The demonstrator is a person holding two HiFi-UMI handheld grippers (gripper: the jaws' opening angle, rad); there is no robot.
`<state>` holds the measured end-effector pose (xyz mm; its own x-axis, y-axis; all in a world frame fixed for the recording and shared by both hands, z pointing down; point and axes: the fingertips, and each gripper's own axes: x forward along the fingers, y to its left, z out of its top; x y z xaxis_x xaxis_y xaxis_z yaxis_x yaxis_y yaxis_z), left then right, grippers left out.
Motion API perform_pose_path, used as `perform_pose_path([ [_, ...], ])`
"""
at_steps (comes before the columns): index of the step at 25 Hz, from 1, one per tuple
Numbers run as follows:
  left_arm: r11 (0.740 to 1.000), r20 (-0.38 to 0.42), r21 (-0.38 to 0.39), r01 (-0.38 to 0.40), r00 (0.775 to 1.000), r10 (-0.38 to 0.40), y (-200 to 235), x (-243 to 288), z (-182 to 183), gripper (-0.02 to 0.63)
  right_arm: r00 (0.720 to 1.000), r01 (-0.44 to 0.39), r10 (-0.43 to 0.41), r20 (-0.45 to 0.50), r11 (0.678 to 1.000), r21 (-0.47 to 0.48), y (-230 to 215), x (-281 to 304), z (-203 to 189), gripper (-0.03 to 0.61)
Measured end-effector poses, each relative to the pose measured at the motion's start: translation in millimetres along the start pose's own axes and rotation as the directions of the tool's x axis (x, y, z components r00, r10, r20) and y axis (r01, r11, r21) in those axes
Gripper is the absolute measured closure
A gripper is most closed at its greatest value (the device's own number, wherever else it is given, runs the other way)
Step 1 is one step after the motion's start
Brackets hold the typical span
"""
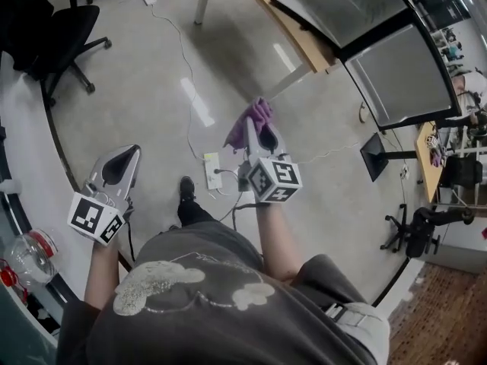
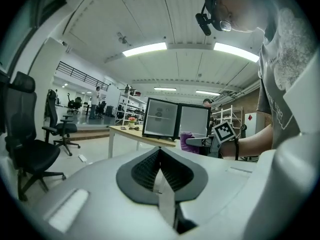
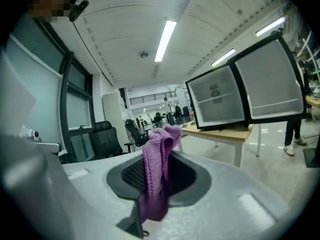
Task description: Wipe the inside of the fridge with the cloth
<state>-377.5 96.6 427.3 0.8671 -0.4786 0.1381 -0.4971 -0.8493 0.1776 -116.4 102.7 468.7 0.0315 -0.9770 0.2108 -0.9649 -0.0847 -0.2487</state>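
Right gripper (image 1: 256, 131) is pinching the purple cloth (image 1: 249, 119) between closed jaws; left gripper (image 1: 128, 153) is hovering closed, holding nothing; fridge (image 1: 380, 59) is sitting on a table (image 1: 304, 40) beyond.

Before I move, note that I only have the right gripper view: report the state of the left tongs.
Observer: The left gripper has its tongs shut, with nothing between them.
Operator: Now tell me what lies on the ground below me.
Observer: A white power strip lies on the floor, beside the person's black shoe.
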Motion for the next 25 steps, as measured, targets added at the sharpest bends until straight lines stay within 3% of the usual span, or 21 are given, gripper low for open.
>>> perform_pose_path([
  [9, 0.996, 0.002, 0.034, 0.082, 0.997, -0.083, 24, 84, 24, 0.597, 0.993, 0.106, -0.107, 0.038, 0.994, 0.031, -66, 33, 28, 0.497],
  [12, 0.988, -0.026, 0.059, 0.143, 0.990, -0.142, 24, 107, 26, 0.597, 0.989, 0.144, -0.145, 0.027, 0.989, 0.046, -78, 38, 30, 0.497],
  [16, 0.966, -0.025, 0.110, 0.235, 0.972, -0.233, 36, 148, 43, 0.597, 0.978, 0.204, -0.206, 0.033, 0.978, 0.050, -93, 52, 38, 0.497],
  [25, 0.902, -0.026, 0.060, 0.427, 0.904, -0.426, 76, 247, 69, 0.597, 0.927, 0.366, -0.370, 0.053, 0.928, 0.071, -125, 109, 74, 0.497],
])
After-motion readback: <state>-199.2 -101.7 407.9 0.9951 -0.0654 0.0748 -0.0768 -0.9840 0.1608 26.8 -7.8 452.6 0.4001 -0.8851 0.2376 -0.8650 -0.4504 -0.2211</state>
